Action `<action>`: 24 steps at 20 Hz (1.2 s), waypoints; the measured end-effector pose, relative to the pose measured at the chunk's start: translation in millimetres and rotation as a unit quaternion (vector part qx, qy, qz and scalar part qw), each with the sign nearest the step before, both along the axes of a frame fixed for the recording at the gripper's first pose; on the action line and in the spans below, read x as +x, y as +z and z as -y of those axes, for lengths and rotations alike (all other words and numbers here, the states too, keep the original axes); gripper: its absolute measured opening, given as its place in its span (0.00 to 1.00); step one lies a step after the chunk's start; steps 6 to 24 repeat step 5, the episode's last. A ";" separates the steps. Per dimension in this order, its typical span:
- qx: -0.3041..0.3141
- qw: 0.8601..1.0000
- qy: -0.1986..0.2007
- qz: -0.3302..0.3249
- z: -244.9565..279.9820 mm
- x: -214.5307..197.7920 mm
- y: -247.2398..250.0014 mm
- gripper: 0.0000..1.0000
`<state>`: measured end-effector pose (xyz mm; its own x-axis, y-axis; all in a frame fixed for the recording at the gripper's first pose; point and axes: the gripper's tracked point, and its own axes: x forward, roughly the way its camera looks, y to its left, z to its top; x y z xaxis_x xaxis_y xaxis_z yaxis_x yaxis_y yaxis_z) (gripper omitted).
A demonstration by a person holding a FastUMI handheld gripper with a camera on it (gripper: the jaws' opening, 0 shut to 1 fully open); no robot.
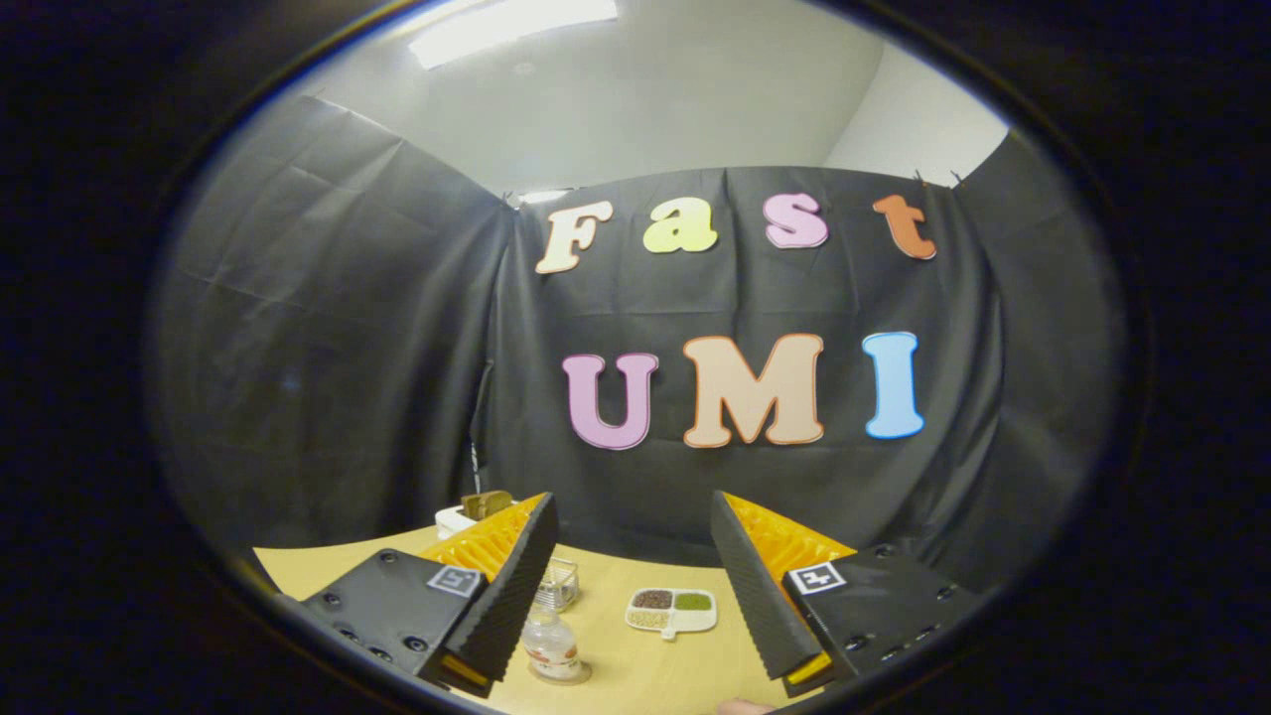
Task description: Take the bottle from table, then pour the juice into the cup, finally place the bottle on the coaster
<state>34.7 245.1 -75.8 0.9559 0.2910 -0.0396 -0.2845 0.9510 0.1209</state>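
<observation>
A small clear bottle with a pale label stands upright on the wooden table, just beside the inner edge of the left finger. Under its base a thin round coaster seems to show, though it is too small to be sure. A clear glass cup stands on the table right behind the bottle. My gripper is open and raised above the table, tilted up toward the booth's wall. Nothing lies between its fingers. The bottle and cup sit low, under the gap and close to the left finger.
A white divided dish with brown, green and pale fillings lies to the right of the cup. A white box with a brown object on top sits at the table's far edge behind the left finger. The black cloth wall rises close behind the table.
</observation>
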 end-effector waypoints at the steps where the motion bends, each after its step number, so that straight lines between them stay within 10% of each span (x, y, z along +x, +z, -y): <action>1: -0.005 1.000 -0.004 0.005 6.1 -0.7 6.9 0.95; 24: -0.036 0.999 -0.030 0.013 32.9 -0.9 29.5 0.95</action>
